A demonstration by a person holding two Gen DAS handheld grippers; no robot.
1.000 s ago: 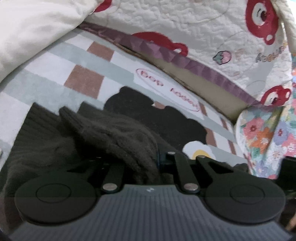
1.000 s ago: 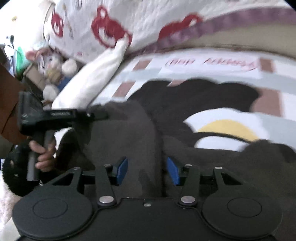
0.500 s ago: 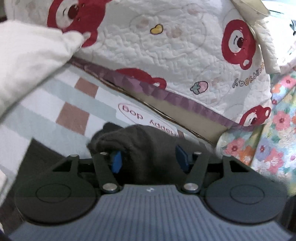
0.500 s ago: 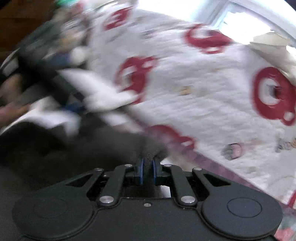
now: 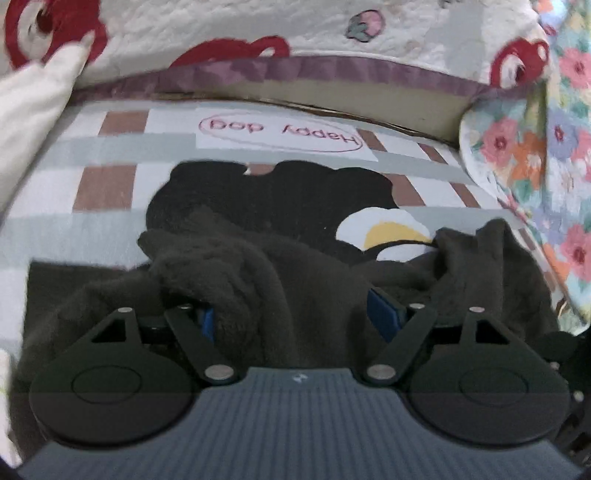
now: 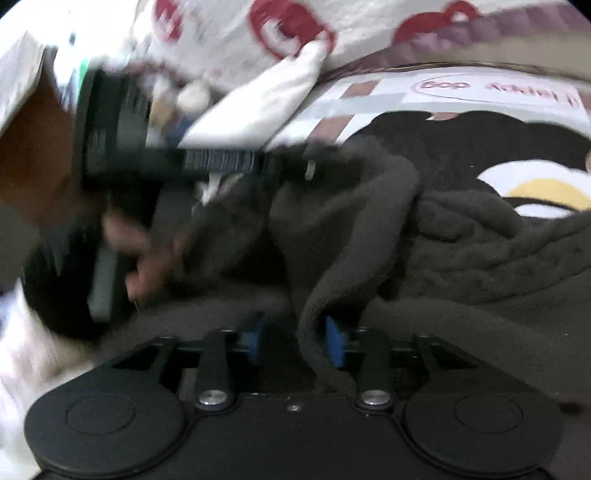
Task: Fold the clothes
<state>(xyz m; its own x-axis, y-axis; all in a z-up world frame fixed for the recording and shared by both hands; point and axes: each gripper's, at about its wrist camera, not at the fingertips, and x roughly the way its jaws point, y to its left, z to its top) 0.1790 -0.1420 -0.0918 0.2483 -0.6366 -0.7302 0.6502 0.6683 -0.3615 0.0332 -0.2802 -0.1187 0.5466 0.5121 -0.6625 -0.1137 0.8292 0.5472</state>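
A dark brown fleece garment [image 5: 258, 266] lies bunched on the checked bed sheet [image 5: 107, 192]. My left gripper [image 5: 295, 317] hangs just over it, jaws wide and opening. A thick roll of fleece sits between the blue pads and brushes the left pad [image 5: 206, 322], unpinched. In the right wrist view my right gripper [image 6: 293, 339] is opening too. A hanging fold of the garment [image 6: 332, 258] passes between its pads, close to the right pad [image 6: 335, 341]. A hand [image 6: 147, 254] holds the blurred left gripper at the left of that view.
The sheet bears a black dog print [image 5: 280, 199] and a "Happy dog" label [image 5: 280, 129]. A white quilt with red bears [image 5: 221, 33] rises behind it, a floral cover [image 5: 535, 155] at the right, a white pillow [image 5: 26, 122] at the left. Plush toys [image 6: 184, 96] lie beyond.
The left gripper, shut on the fleece a second ago, has spread wide and swung round over the heap. The right gripper pinched a fold shut half a second ago and has now parted.
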